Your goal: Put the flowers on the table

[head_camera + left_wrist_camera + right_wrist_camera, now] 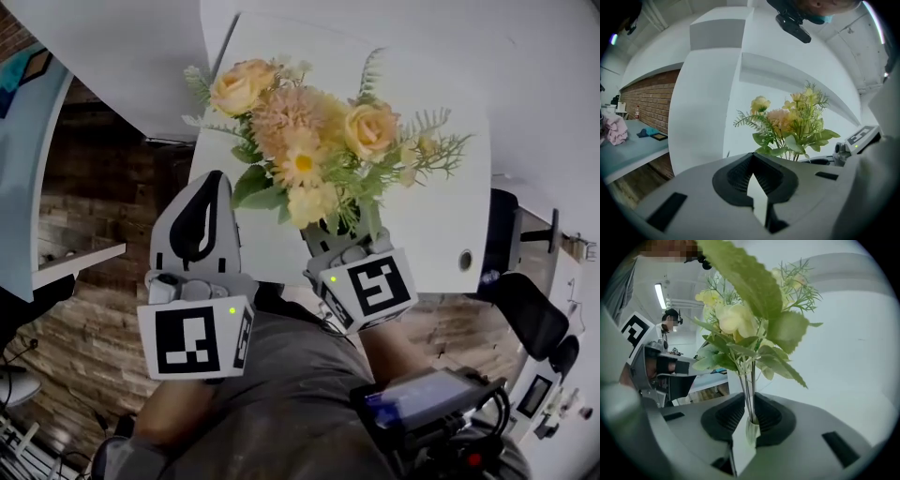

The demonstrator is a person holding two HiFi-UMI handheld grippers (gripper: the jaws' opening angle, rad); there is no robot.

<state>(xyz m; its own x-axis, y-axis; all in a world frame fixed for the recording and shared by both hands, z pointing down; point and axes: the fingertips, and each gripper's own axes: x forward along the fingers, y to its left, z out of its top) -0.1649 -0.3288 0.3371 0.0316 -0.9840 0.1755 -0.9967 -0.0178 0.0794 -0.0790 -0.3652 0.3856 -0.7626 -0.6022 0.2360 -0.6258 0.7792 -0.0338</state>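
A bunch of yellow and peach flowers [309,141] with green leaves stands upright over the near edge of the white table [441,216]. My right gripper [342,234] is at its base. In the right gripper view the thin stems [749,385] and their green-wrapped foot sit between the jaws of the right gripper [750,420]; the jaws stand slightly apart, with white showing beside the stems. My left gripper [214,183] hovers to the left of the flowers, shut and empty. The left gripper view shows the flowers [792,122] beyond the left gripper [752,176].
The table has a round cable hole [466,260] near its right front. A black chair [525,309] stands to the right, brick-patterned floor [84,309] to the left. A low teal surface [628,145] carries a pink cloth. Another person [670,322] stands far off.
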